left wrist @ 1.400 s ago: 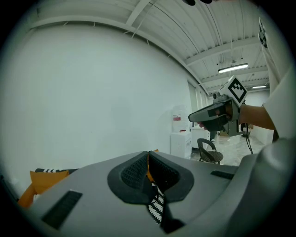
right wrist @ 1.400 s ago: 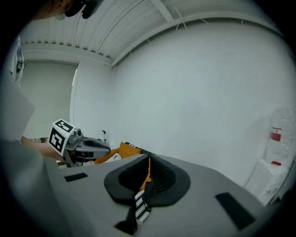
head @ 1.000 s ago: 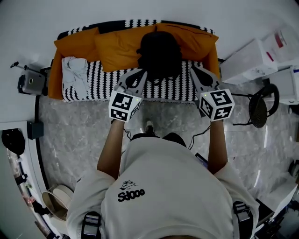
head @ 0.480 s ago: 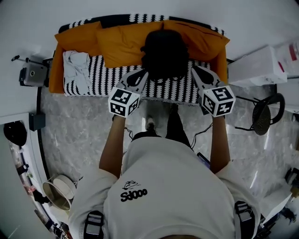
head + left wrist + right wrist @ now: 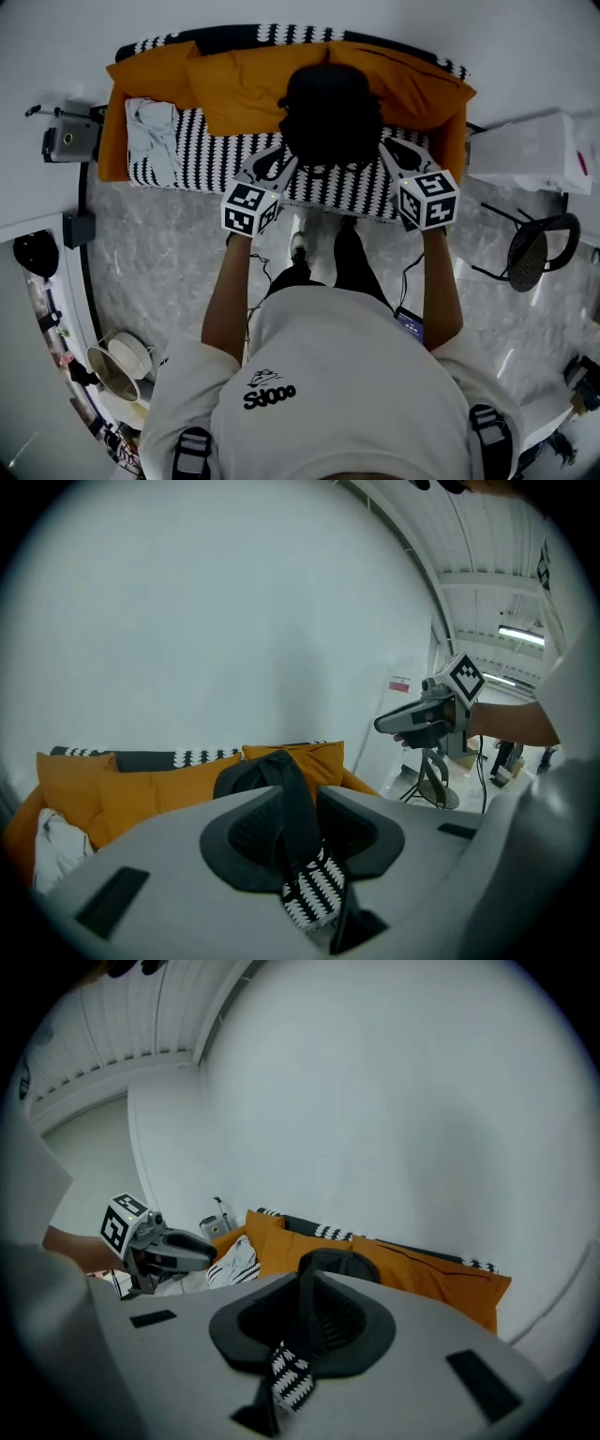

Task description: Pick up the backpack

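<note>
the black backpack (image 5: 330, 112) sits upright on the sofa (image 5: 211, 161), its back against the orange cushions (image 5: 244, 86) and its base on the black-and-white striped cover, roughly mid-sofa.

since the earlier frames both tools have come forward and down towards it. before, they hung over the sofa's front edge with a strip of cover between them and the bag; now their tips flank its lower corners. the person has also stepped closer, and the legs now show on the marble floor (image 5: 169, 253) right in front of the sofa.

the left tool (image 5: 284, 159) points at the backpack's lower left corner, its tip just beside the fabric; whether it touches cannot be told. its jaws have just been opening and stand partly apart, with nothing clamped; the striped cover and the bag's dark side show through the gap in the left gripper view.

the right tool (image 5: 388, 148) points at the lower right corner, just beside the bag, jaws pressed together and empty.

a pale folded cloth (image 5: 150, 131) lies on the sofa's left end, well apart from the backpack.
</note>
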Action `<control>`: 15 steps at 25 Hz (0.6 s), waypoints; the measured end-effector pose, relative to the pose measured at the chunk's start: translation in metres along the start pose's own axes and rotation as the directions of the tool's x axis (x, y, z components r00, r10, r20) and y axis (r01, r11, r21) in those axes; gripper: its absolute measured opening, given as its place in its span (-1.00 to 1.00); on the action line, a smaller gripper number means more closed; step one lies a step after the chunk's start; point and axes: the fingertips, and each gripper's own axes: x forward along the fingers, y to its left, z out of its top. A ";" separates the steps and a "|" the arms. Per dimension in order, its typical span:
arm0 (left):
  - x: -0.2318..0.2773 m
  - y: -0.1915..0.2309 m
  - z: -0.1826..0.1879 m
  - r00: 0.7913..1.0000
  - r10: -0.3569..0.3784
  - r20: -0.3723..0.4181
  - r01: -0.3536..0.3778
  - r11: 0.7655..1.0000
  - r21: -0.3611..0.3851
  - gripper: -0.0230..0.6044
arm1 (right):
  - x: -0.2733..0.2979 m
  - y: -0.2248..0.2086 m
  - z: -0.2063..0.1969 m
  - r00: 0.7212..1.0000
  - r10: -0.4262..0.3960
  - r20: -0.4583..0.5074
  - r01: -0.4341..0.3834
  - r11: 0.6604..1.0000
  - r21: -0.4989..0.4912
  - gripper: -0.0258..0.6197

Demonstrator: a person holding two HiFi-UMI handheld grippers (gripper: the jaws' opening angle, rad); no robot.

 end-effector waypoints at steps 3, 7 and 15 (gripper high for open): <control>0.027 0.001 -0.014 0.999 -0.016 -0.041 0.015 1.000 -0.017 -0.51 | 0.025 -0.018 -0.014 0.998 0.035 -0.051 -0.035 0.999 -0.006 -0.81; 0.060 0.006 -0.035 0.995 -0.037 -0.092 0.033 0.998 -0.046 -0.47 | 0.056 -0.039 -0.036 0.990 0.082 -0.116 -0.082 0.997 0.002 -0.68; 0.135 0.017 -0.068 0.982 -0.093 -0.166 0.086 0.995 -0.049 -0.42 | 0.126 -0.079 -0.082 0.962 0.162 -0.218 -0.164 0.986 0.009 -0.43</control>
